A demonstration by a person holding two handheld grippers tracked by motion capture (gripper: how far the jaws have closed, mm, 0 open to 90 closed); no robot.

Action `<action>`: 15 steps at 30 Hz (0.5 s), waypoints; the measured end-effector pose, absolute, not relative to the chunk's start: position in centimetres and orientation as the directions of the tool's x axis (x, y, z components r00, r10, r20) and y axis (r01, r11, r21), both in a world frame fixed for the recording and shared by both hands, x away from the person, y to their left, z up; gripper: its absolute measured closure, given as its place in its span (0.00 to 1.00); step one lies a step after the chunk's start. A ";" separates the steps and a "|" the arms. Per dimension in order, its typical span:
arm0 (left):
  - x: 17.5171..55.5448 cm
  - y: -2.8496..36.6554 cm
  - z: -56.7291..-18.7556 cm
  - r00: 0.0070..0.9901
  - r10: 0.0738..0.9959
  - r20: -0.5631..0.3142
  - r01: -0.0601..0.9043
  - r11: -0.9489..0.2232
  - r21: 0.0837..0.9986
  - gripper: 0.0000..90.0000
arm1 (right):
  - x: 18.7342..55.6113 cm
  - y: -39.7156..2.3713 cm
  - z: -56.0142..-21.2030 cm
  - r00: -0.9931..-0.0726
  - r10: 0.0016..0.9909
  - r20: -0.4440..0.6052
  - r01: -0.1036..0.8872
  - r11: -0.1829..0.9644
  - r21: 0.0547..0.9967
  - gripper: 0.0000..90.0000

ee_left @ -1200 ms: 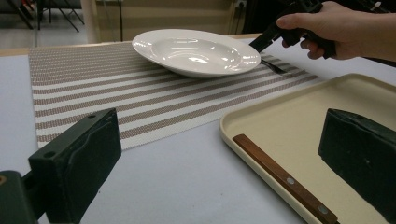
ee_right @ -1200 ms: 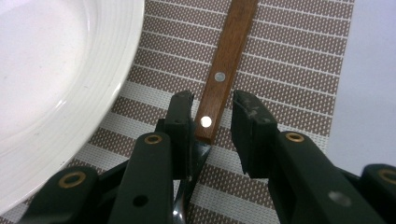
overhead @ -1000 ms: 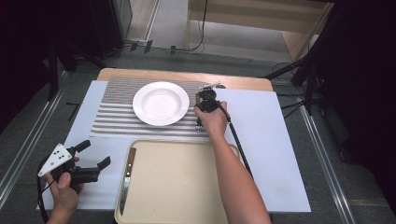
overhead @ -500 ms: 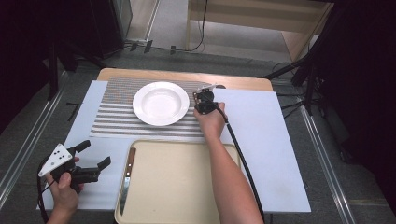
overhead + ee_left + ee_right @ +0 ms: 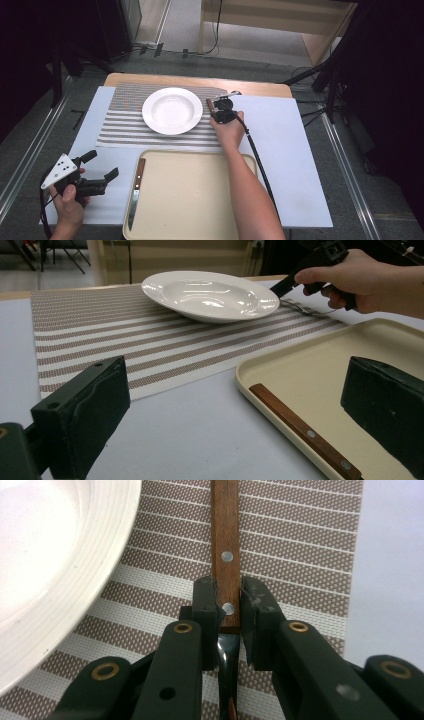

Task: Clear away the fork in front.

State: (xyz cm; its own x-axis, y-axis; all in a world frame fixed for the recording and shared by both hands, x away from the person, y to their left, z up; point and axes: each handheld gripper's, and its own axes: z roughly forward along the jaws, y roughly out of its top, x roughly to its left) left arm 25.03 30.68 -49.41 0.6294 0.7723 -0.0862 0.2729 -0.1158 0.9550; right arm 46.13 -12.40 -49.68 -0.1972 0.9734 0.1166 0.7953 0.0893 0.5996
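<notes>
The right gripper (image 5: 229, 611) has just closed its jaws on the wooden handle of a fork (image 5: 225, 550), which lies on the striped placemat (image 5: 295, 545) just right of the white plate (image 5: 55, 555). No writing is readable.

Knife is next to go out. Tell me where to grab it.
Take the knife by its wooden handle, the far end, coming straight down with the jaws across it. It lies flat against the tray's left rim, so a sideways approach looks blocked.
</notes>
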 end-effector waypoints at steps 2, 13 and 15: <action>25.0 30.6 -49.4 0.629 0.773 -0.084 0.273 -0.118 0.955 0.00 | 45.7 -13.0 -49.5 -0.202 0.969 0.141 0.784 0.074 0.616 0.86; 24.8 30.4 -49.0 0.624 0.779 -0.063 0.260 -0.132 0.956 0.00 | 43.6 -14.4 -48.3 -0.276 0.945 0.178 0.726 0.084 0.682 0.86; 24.8 30.4 -48.9 0.627 0.776 -0.069 0.263 -0.128 0.956 0.00 | 43.1 -14.5 -48.0 -0.292 0.939 0.179 0.713 0.089 0.695 0.86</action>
